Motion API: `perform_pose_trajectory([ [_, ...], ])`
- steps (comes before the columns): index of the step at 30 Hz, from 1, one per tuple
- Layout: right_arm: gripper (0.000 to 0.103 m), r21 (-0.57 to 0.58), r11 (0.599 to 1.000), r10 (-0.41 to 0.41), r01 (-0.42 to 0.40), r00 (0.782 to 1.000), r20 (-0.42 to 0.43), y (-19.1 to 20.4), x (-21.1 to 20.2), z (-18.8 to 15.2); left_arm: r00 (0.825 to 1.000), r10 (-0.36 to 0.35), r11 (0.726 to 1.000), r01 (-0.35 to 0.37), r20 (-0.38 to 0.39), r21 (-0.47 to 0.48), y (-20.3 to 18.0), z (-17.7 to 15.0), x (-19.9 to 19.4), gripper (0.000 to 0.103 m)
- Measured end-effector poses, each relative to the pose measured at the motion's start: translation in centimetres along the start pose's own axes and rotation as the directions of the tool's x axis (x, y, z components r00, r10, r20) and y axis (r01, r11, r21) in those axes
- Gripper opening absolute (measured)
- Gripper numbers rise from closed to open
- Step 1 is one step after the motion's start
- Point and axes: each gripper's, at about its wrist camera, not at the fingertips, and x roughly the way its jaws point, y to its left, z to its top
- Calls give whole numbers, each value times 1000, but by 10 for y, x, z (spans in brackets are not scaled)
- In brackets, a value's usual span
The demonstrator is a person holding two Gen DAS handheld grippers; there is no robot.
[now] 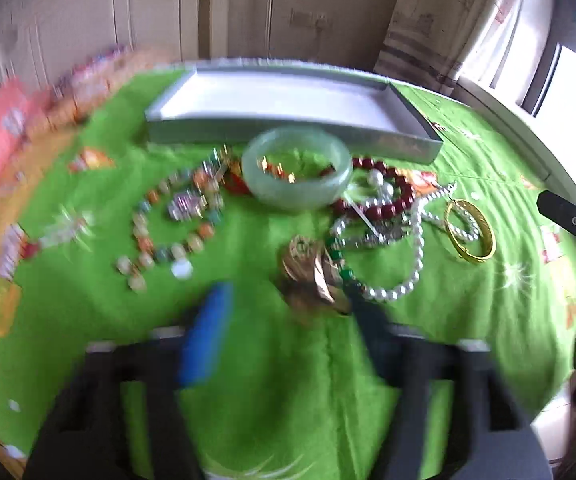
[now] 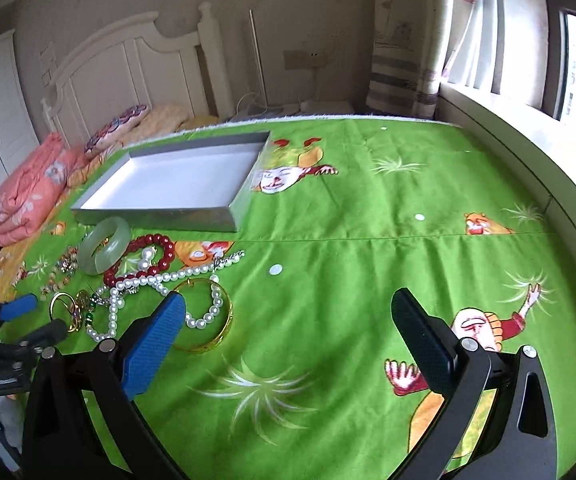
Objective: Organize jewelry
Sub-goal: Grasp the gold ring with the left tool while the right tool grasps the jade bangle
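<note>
Risk: the pearl necklace (image 2: pixel 156 280) lies tangled over the red bead bracelet (image 2: pixel 156 252) and through the gold bangle (image 2: pixel 212 320), so lifting one may drag the others. Count: one tray (image 2: pixel 160 212), bare; one jade bangle (image 2: pixel 104 250); one gold ring cluster (image 1: pixel 307 268); loose beads uncounted. All jewelry lies on the green cover just before the tray; left gripper (image 1: pixel 288 312) spread, near the ring cluster; right gripper (image 2: pixel 288 332) wide apart, holding nothing.

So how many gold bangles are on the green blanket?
2 that I can see. One big gold bangle lies by the pearl necklace; a smaller one sits beside the left gripper. More may hide in the tangle.
</note>
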Motion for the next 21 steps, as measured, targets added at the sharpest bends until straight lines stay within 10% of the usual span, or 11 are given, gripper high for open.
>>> perform_pose_trajectory([
  [3,96,5,999,49,-49,999,19,6,-5,3,1000,-1,1000,2,27,-11,9,1,-7,25],
  [8,55,-40,981,189,-191,981,-41,62,16,17,997,45,999,-44,67,-14,27,8,-19,24],
  [11,50,-104,961,247,-257,963,-104,106,41,29,996,47,998,-44,72,-34,39,9,-22,24],
  [21,40,-301,924,134,-236,938,-321,184,125,57,997,42,998,-39,65,-42,57,5,-20,24],
])
